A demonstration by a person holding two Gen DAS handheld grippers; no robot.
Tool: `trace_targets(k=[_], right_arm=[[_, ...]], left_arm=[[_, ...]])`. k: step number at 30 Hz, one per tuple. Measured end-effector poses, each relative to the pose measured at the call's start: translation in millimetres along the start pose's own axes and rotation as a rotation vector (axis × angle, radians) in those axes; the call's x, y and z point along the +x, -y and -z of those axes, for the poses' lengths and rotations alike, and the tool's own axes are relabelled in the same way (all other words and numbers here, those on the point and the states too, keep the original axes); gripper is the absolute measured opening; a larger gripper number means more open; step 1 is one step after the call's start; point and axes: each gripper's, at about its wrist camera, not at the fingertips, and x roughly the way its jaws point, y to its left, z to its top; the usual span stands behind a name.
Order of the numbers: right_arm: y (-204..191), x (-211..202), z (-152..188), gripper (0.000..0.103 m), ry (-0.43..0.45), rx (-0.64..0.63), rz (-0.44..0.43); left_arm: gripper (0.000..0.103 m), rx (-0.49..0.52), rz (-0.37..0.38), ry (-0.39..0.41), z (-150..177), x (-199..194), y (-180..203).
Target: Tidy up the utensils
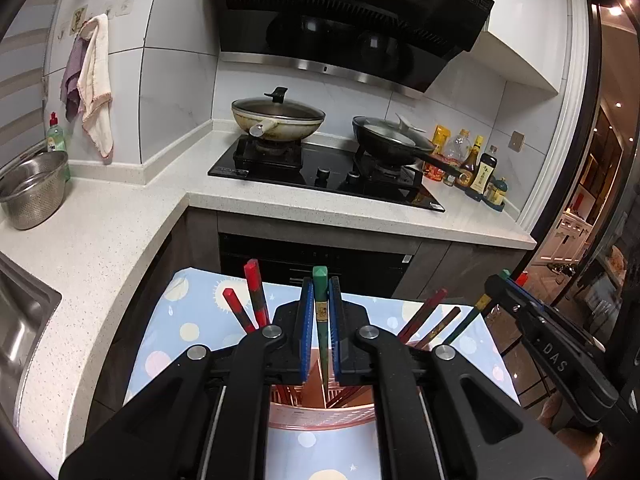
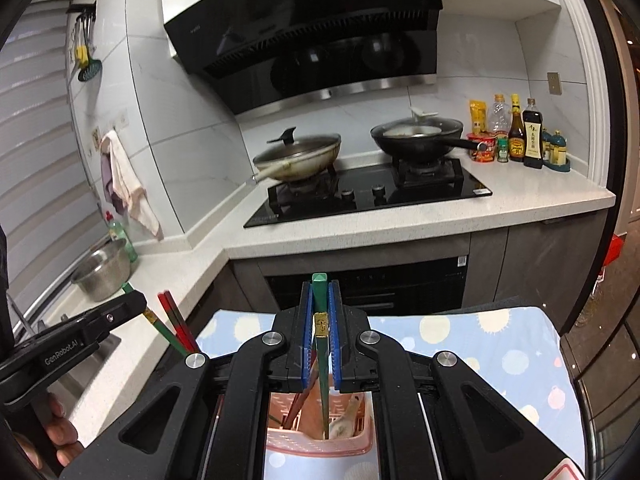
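My left gripper (image 1: 320,300) is shut on a green chopstick (image 1: 321,320) held upright, its tip inside a pink slotted utensil holder (image 1: 320,416) on a blue dotted cloth (image 1: 188,320). My right gripper (image 2: 320,304) is shut on another green chopstick (image 2: 321,344), also upright with its tip in the pink holder (image 2: 320,446). Several red chopsticks (image 1: 252,300) and darker ones (image 1: 432,316) stand in the holder. Red chopsticks (image 2: 176,320) also show in the right wrist view. The right gripper appears at the right of the left wrist view (image 1: 508,284).
A white speckled counter (image 1: 120,216) wraps around a steel sink (image 1: 20,320) and colander (image 1: 32,188). A black stove (image 1: 320,176) carries two lidded pans. Sauce bottles (image 1: 476,164) stand at the back right. A person's hand (image 2: 60,436) shows at lower left.
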Motion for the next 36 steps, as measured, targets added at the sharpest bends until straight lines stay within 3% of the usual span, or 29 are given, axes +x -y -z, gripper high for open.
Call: trace_targets(k=[2,3,7,8,12,18,21,25,30,36], right_arm=[[0,2,2,0.01,-0.002,0.001,0.002],[-1,2,3,0.017,-0.001,0.002,0.004],[0,-2,5,0.034,0.015,0.013,0.01],[0,-4,6,0.036,0.016,0.014,0.011],[1,-12,13,0.038,0.007,0.008,0.016],[-7,-27,35,0.043,-0.029,-0.029,0.033],[-14,-38,51,0.045,-0.051,-0.066,0.058],[-20,-57,75,0.049,-0.085,-0.078,0.073],[-27,-79,105,0.049,-0.13,-0.094,0.098],[-28,-101,131,0.058,-0.168,-0.06,0.107]], left_arm=[[0.007,0.002,-0.012,-0.001,2,2,0],[0.008,0.004,-0.012,-0.002,3,3,0],[0.038,-0.008,-0.036,0.002,6,1,-3],[0.042,-0.008,-0.045,0.008,7,0,-4],[0.043,-0.006,-0.055,0.012,11,-8,-6],[0.054,0.007,-0.099,0.009,24,-24,-7],[0.056,0.039,-0.145,-0.003,39,-34,-4],[0.064,0.041,-0.161,-0.037,60,-46,-5],[0.067,0.044,-0.181,-0.09,88,-59,-5],[0.075,0.073,-0.204,-0.11,118,-76,1]])
